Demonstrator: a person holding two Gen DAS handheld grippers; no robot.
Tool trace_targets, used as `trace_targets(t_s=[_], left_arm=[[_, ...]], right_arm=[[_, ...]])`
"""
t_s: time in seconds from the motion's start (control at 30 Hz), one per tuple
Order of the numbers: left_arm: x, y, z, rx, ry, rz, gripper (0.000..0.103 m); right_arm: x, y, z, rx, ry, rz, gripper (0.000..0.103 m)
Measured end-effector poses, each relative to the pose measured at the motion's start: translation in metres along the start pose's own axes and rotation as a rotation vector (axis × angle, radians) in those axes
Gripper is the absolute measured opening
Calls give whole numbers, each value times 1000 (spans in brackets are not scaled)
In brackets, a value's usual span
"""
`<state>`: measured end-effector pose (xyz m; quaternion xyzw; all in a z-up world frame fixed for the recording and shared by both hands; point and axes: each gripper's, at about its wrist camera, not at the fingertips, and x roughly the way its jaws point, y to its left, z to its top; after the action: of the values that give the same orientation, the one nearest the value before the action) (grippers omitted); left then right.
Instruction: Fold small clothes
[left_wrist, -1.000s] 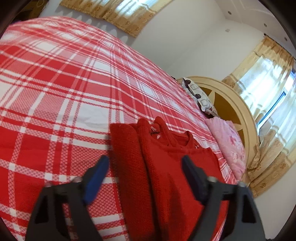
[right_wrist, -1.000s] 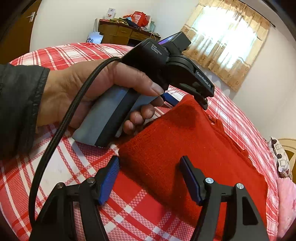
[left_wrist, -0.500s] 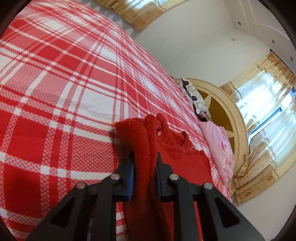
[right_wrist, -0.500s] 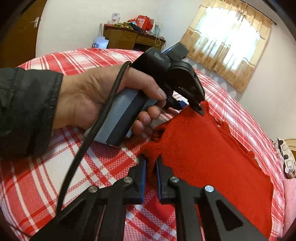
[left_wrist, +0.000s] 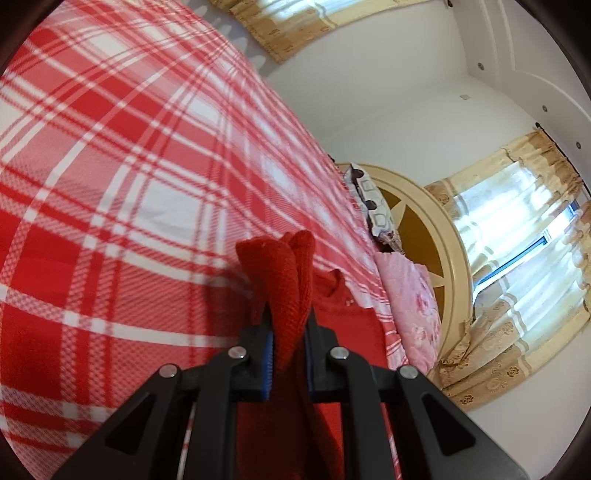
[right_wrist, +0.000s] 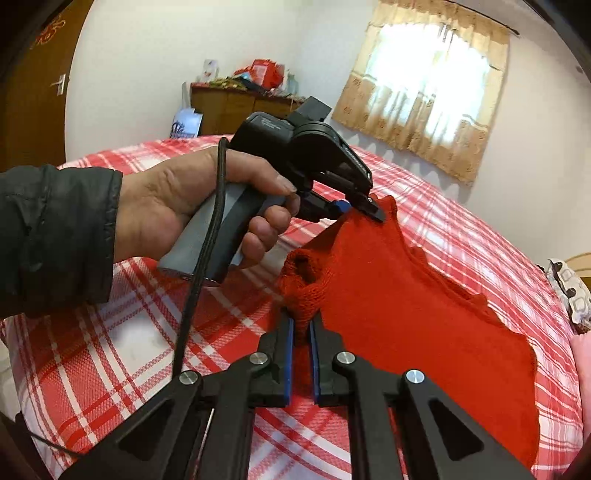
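Note:
A red knitted sweater (right_wrist: 406, 314) lies on the red-and-white plaid bedspread (right_wrist: 110, 350). My right gripper (right_wrist: 301, 325) pinches a bunched near corner of it, and its jaws are closing tight on the knit. In the right wrist view a hand (right_wrist: 177, 206) in a dark sleeve holds my left gripper (right_wrist: 364, 208), which bites the sweater's far edge and lifts it. In the left wrist view, my left gripper (left_wrist: 288, 321) is closing on a fold of the sweater (left_wrist: 280, 273) that sticks up between its blue pads.
The plaid bedspread (left_wrist: 129, 166) stretches away to the left. A round cream headboard (left_wrist: 417, 236), a pink pillow (left_wrist: 410, 295) and a patterned pillow (left_wrist: 373, 206) are at the bed's head. A cluttered wooden dresser (right_wrist: 236, 107) and a door (right_wrist: 33, 110) stand beyond the bed.
Both grippers went from wide open to closed on the sweater. Both held edges have risen off the bed and bunched up.

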<state>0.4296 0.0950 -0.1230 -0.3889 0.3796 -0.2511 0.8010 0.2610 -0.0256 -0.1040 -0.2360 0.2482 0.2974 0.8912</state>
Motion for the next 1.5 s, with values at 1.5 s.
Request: trace_targets(t_s=[1.5], left_arm=[[142, -163, -30, 211, 156, -104, 13]], right_arm=[[-80, -166, -95, 408, -6, -125, 6]])
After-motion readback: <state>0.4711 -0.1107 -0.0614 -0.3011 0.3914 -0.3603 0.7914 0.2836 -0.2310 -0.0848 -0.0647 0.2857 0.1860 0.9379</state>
